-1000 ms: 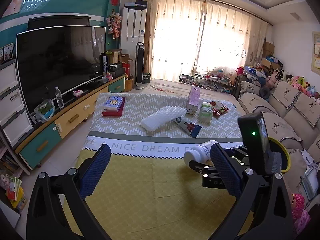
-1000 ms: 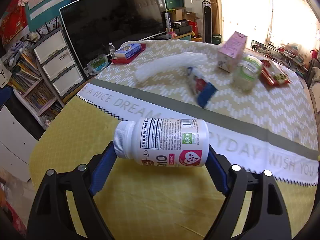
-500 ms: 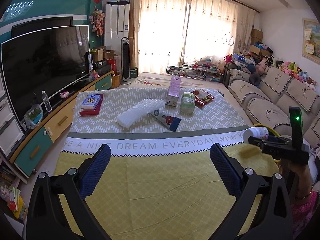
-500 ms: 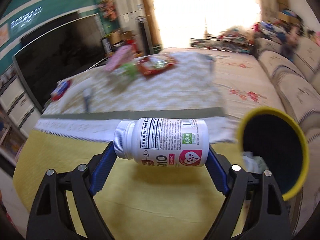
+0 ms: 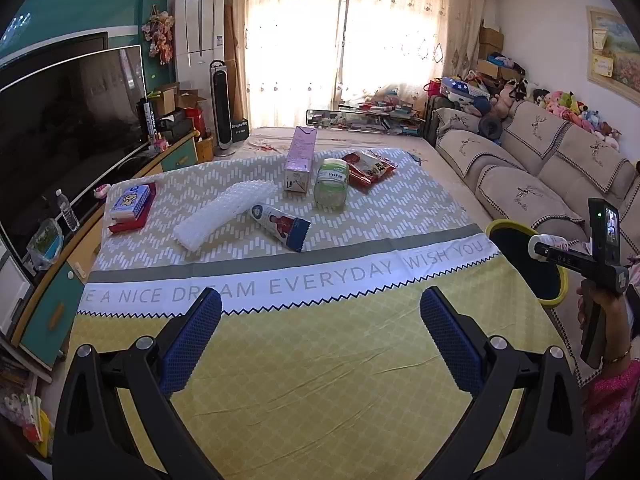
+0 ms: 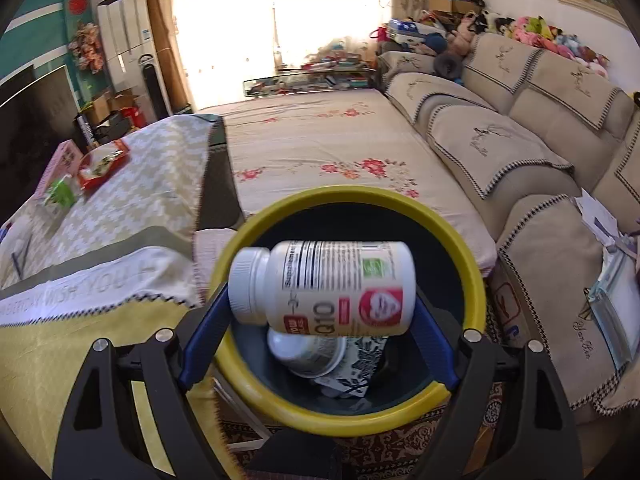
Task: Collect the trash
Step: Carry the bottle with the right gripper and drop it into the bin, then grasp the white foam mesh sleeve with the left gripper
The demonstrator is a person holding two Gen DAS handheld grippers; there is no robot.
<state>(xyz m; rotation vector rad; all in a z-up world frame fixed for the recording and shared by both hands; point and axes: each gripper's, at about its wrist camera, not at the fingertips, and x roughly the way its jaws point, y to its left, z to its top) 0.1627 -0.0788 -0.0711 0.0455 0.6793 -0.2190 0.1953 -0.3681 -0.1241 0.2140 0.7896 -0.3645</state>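
Note:
A white supplement bottle [image 6: 324, 286] lies sideways between my right gripper's [image 6: 318, 322] blue pads, over the yellow-rimmed dark bin [image 6: 348, 196]; it looks blurred and slightly tilted. The bin holds another jar and patterned paper. My left gripper [image 5: 320, 336] is open and empty above the yellow cloth. In the left wrist view the right gripper [image 5: 560, 254] holds the bottle [image 5: 538, 245] over the bin [image 5: 560, 280]. On the table lie a pink carton [image 5: 301, 159], a green-lidded jar [image 5: 331, 182], a red packet [image 5: 370, 168], a tube [image 5: 280, 226] and bubble wrap [image 5: 228, 214].
The table [image 5: 320, 380] wears a yellow and chevron cloth. Books [image 5: 130, 206] lie at its far left. A TV [image 5: 68, 128] and cabinet stand left. A beige sofa [image 6: 540, 160] runs along the right, beside the bin.
My right gripper has swung right from the table to over the bin with the bottle. The bottle now sits tilted and blurred between the pads. My left gripper has stayed open.

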